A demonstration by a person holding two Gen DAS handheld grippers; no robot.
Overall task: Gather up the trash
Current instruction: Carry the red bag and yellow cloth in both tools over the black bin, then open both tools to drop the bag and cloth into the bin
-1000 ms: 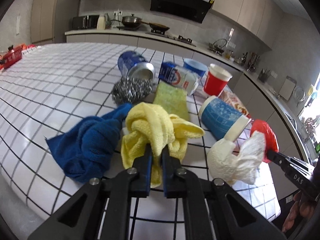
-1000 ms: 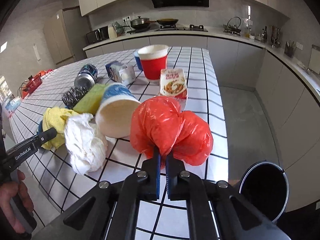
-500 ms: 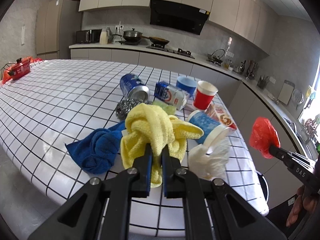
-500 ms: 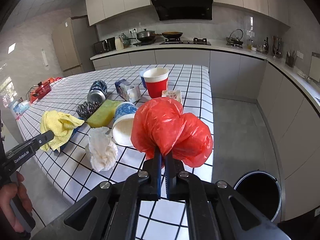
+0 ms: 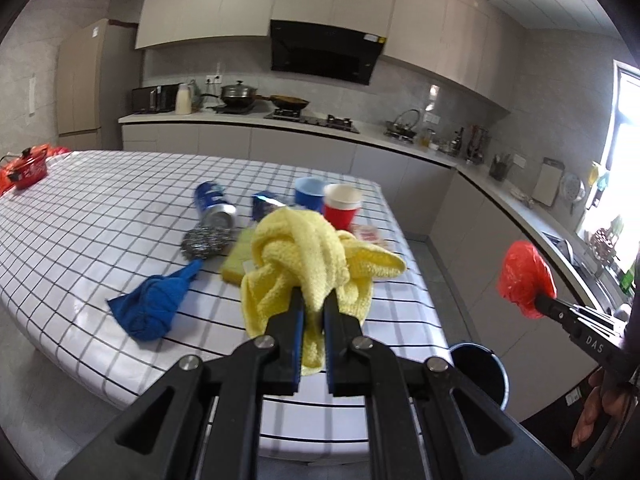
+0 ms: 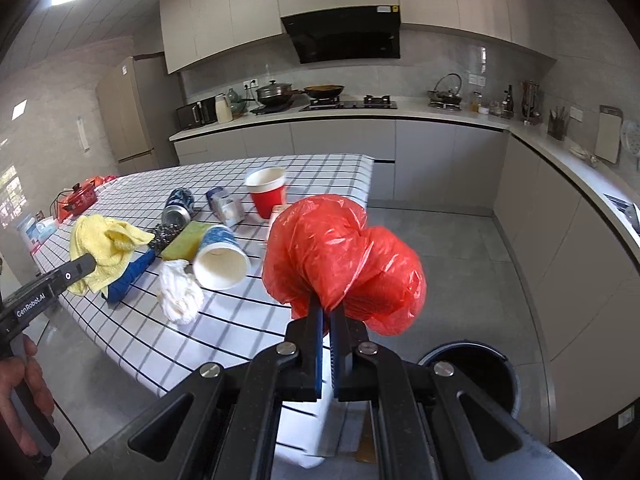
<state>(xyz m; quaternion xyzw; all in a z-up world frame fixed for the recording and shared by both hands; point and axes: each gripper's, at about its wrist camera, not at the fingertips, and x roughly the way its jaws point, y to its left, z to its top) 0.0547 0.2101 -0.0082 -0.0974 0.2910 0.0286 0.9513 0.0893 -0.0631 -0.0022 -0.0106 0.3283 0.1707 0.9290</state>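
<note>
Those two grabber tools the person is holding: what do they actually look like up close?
Both are matte black with angular arms and silver round bolts at the joints. The left gripper and right gripper each have two flat fingers lined with blue pads. White lettering runs along their sides: "GenRobot.AI" on the left, "DAS" on the right. Bare hands hold them; no cables show.

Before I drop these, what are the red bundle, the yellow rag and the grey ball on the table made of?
Red bundle: thin plastic film, probably a bag; glossy, translucent, finely creased. Yellow rag: soft looped cloth, likely terry or microfibre; matte, fuzzy folds. Grey ball: looks like steel wool; shiny tangled wire strands.
</note>
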